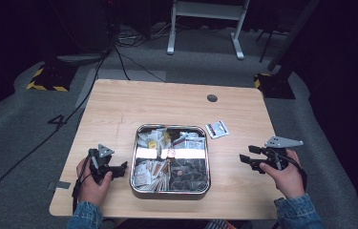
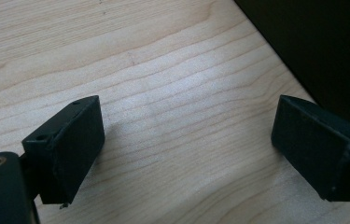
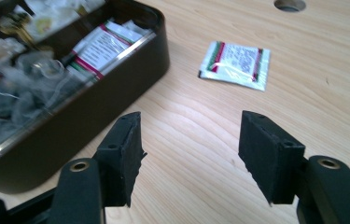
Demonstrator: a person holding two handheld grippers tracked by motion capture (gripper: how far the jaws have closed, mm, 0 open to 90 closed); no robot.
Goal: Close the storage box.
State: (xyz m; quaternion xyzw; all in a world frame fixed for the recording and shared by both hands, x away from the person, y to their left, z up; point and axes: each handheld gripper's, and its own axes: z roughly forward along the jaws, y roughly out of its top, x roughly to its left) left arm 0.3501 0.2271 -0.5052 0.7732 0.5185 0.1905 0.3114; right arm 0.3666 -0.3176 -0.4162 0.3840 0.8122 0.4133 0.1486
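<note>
Right tongs jaws apart, empty, over bare desk near right edge, packet just beyond tray far right corner, left tongs apart, near left edge.

This looks like a lab or recording studio: a lone wooden desk stands on grey carpet amid black curtains, with loose cables (upper left of the frame) and hazard-striped stand bases.

Bare table around tin, packet
</note>
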